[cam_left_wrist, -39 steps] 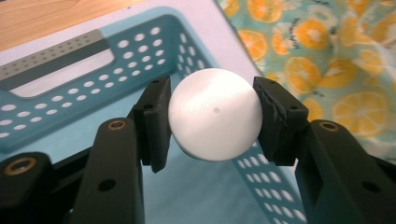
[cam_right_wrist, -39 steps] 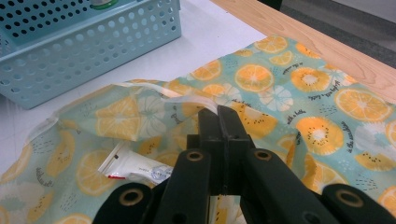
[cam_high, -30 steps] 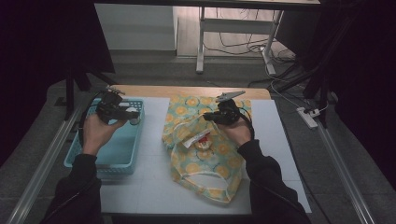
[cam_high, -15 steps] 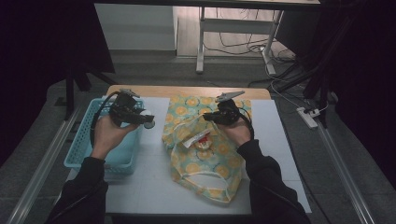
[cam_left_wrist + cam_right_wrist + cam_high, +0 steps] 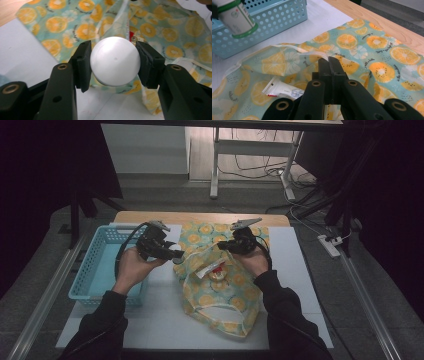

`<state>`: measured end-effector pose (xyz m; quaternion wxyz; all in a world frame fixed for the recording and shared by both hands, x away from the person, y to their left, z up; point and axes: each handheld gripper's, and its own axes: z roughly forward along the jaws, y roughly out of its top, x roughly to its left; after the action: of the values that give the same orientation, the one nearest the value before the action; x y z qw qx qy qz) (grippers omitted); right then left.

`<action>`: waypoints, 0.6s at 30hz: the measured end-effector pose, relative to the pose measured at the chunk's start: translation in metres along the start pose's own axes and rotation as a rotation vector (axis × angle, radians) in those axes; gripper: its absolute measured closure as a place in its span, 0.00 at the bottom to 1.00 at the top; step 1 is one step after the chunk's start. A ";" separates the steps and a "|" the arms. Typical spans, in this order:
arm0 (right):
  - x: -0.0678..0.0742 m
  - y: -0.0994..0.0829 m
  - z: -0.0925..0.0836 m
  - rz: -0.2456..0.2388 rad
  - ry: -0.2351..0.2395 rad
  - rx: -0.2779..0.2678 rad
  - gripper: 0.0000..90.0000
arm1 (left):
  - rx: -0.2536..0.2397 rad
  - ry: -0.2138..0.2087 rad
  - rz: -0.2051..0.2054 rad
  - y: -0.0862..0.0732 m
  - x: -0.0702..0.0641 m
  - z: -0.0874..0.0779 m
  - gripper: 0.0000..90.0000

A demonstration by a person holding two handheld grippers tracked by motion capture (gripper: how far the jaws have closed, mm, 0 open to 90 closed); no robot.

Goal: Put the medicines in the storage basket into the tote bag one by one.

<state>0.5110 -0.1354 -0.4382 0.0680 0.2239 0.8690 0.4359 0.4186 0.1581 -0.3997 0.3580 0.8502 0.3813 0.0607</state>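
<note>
My left gripper (image 5: 174, 254) is shut on a white bottle with green bands (image 5: 236, 16); its round white end (image 5: 113, 65) sits squeezed between the two pads. It hangs above the white mat, between the blue basket (image 5: 96, 270) and the left edge of the orange-print bag (image 5: 226, 295). My right gripper (image 5: 223, 245) is shut on the bag's upper rim (image 5: 322, 55) and holds the mouth lifted. Inside the bag lie a white tube (image 5: 284, 90) and a small round item (image 5: 218, 274).
The perforated blue basket (image 5: 274, 15) stands at the left of the white mat (image 5: 299, 270). A strip of bare wooden tabletop (image 5: 200, 217) runs along the far side. Metal rails flank the table, and a power strip (image 5: 331, 245) lies on the floor at right.
My left hand has carried the bottle rightward, from over the basket to the bag's left edge. The right hand and the bag have stayed put.
</note>
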 end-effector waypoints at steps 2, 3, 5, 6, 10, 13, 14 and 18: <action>0.000 0.000 0.000 0.001 0.000 0.000 1.00 | 0.004 -0.016 0.014 0.003 -0.005 0.005 0.56; 0.000 0.000 0.000 0.000 0.000 0.000 1.00 | 0.003 -0.021 0.018 0.004 -0.007 0.008 0.56; 0.000 0.000 0.000 -0.003 -0.001 0.001 1.00 | 0.003 -0.036 0.026 0.007 -0.011 0.014 0.56; 0.001 0.000 0.001 -0.003 -0.002 0.001 1.00 | 0.002 -0.041 0.029 0.008 -0.013 0.017 0.56; 0.001 0.000 0.001 -0.003 -0.003 0.001 1.00 | 0.001 -0.066 0.042 0.013 -0.020 0.028 0.56; 0.000 0.000 0.001 -0.002 -0.003 0.001 1.00 | 0.009 -0.080 0.056 0.018 -0.025 0.037 0.56; 0.000 0.000 0.001 -0.001 -0.004 0.001 1.00 | 0.012 -0.084 0.061 0.020 -0.027 0.040 0.56; -0.001 -0.001 0.002 0.003 -0.005 0.002 1.00 | 0.019 -0.099 0.078 0.025 -0.035 0.053 0.56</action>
<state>0.5125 -0.1353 -0.4402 0.0692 0.2261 0.8691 0.4345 0.4294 0.0930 -0.4160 0.3656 0.8697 0.3303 0.0290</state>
